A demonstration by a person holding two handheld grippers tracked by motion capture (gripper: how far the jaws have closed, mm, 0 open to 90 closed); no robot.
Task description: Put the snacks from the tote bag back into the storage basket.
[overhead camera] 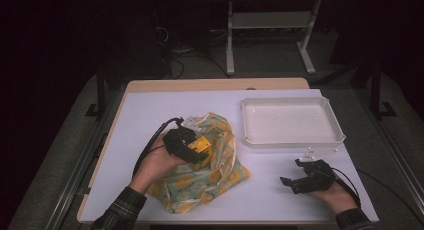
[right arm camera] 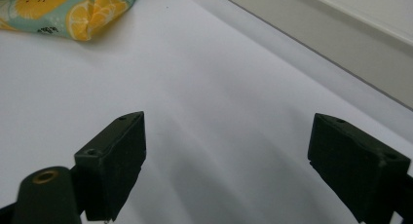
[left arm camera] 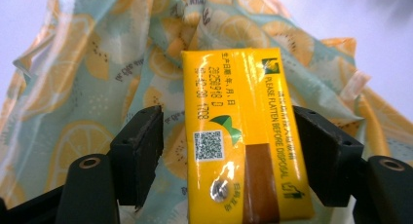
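The left tool (left arm camera: pixel 229 136) stood over the lemon-print bag (overhead camera: pixel 215 182) with a yellow carton (left arm camera: pixel 246 136) between its jaws, the grip unconfirmed. The right tool (right arm camera: pixel 226 160) rested agape on the tabletop (overhead camera: pixel 150 110) near the white tray (overhead camera: pixel 292 140).

Yellow carton (left arm camera: pixel 246 136) cut off at bottom edge, left tool (left arm camera: pixel 229 151) contact with it unclear

- The white table (overhead camera: pixel 280 200) is brightly lit from above; the room beyond it is dark.
- Soft shadows fall on the table beside the right gripper (right arm camera: pixel 226 156).
- On the yellow carton (left arm camera: pixel 246 136), the print is slightly blurred.
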